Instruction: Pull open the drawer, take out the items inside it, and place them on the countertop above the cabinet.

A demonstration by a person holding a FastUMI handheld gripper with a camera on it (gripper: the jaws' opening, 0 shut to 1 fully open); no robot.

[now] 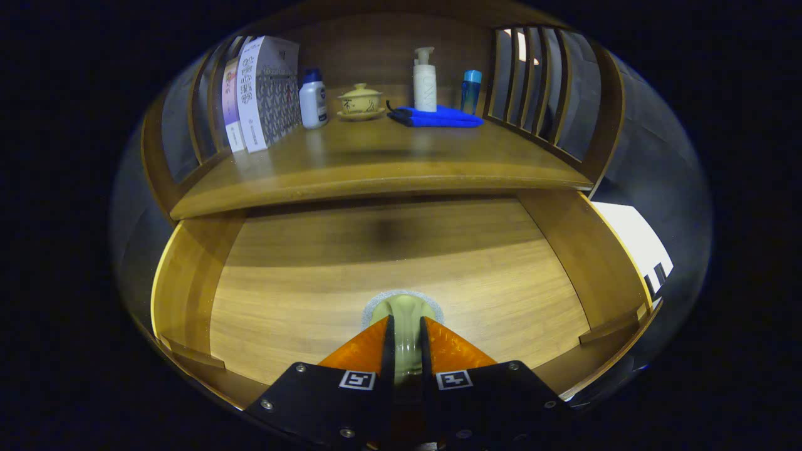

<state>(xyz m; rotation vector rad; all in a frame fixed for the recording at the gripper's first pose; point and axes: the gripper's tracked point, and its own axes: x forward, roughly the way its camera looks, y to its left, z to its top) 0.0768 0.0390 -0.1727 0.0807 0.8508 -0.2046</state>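
The wooden drawer (188, 275) is pulled open below the countertop (376, 163). My gripper (406, 326) is low over the drawer's front part, and its two orange fingers (360, 351) press from both sides on a pale green item with a grey fuzzy rim (404, 305). The item sticks out just past the fingertips; what exactly it is I cannot tell. The drawer floor around it is bare wood.
On the countertop stand two boxes (266, 91), a white bottle with a blue cap (312, 100), a yellow lidded cup on a saucer (360, 101), a white pump bottle (424, 81), a folded blue cloth (438, 117) and a small blue bottle (470, 91). Slatted wooden rails (539, 81) flank the countertop.
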